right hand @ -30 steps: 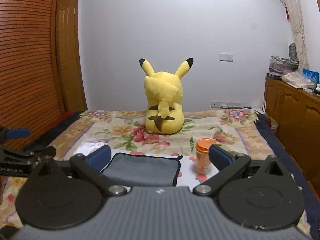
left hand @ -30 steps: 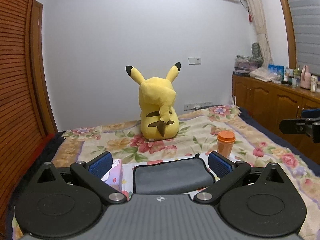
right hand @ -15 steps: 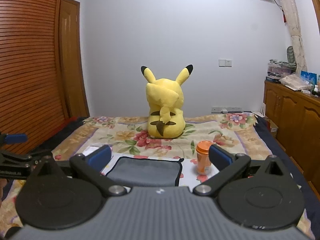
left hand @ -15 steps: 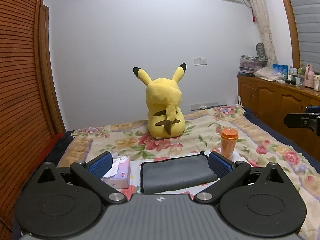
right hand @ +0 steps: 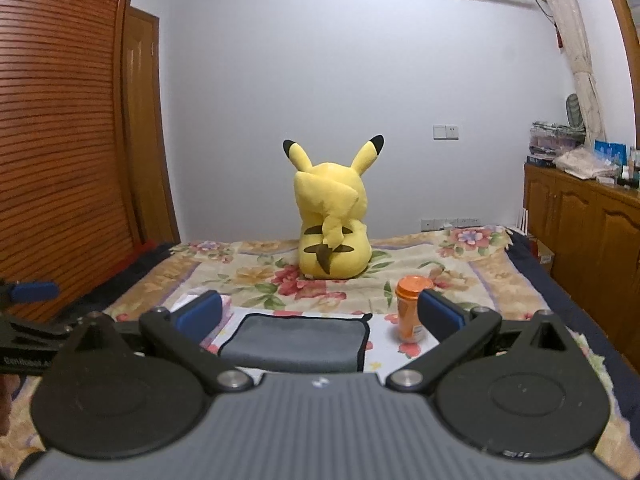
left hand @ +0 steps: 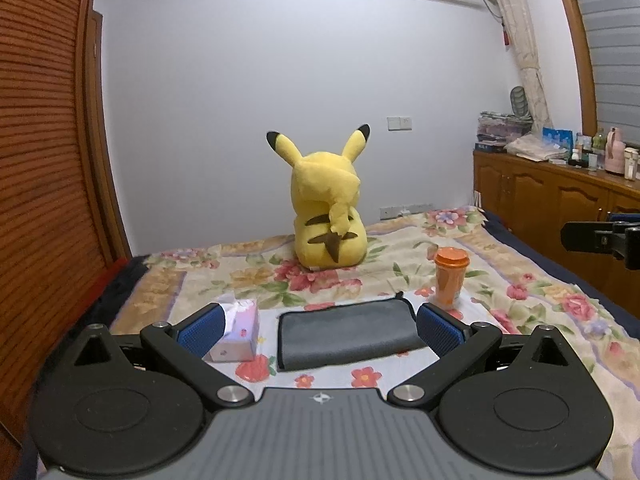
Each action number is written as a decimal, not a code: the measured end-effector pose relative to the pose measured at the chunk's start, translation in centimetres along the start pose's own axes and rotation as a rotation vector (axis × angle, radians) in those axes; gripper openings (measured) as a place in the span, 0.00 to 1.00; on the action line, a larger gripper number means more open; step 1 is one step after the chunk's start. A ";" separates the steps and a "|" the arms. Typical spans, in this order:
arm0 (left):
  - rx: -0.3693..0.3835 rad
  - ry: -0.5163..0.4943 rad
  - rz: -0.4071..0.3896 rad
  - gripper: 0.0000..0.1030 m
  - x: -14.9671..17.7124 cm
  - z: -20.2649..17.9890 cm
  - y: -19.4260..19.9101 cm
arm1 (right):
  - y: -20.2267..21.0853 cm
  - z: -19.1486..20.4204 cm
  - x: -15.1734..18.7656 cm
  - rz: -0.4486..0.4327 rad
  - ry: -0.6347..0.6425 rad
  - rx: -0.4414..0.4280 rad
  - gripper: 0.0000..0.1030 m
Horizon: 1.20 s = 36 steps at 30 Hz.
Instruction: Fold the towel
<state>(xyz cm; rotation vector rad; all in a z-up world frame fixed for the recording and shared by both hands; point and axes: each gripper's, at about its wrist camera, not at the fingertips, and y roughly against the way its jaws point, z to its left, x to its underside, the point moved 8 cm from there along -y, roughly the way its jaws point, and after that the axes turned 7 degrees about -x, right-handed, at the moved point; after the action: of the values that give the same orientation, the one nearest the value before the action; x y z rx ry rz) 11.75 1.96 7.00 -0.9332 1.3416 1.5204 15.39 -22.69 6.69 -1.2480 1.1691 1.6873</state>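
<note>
From the left wrist, the left tool (left hand: 320,326) hangs above the bed (left hand: 520,292) with its blue pads spread wide and nothing between them, which suggests it is held clear of the cloth. The grey towel (left hand: 348,338) lies flat ahead at 12 o'clock as a compact rectangle, probably already folded. A tissue box (left hand: 238,334) sits just beside it at 10 o'clock, an orange cup (left hand: 451,276) at 1 o'clock, and a yellow plush (left hand: 328,216) farther back. From the right wrist, the right tool (right hand: 320,316) is likewise spread and empty, held off the towel (right hand: 298,344), which lies at 12 o'clock; the cup (right hand: 410,308) stands at 1 o'clock, partly behind the right pad.
</note>
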 end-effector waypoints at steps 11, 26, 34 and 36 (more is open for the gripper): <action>0.018 0.020 0.031 1.00 2.8 -1.2 -0.2 | 0.5 -1.1 3.6 0.023 -0.008 0.035 1.00; -0.006 0.032 0.044 1.00 5.4 -2.3 -0.6 | 0.4 -2.7 7.6 0.044 -0.031 0.044 1.00; -0.014 0.051 0.057 1.00 7.5 -2.8 -1.0 | 0.6 -3.0 10.1 0.032 -0.047 0.038 1.00; -0.019 0.048 0.054 1.00 7.9 -2.8 -1.0 | 0.5 -3.3 11.0 0.040 -0.066 0.036 1.00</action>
<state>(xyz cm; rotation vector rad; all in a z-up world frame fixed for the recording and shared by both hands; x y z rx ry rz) 9.99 0.25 -1.10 -0.9576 1.3989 1.5626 13.03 -25.63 -4.16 -1.1454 1.1872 1.7161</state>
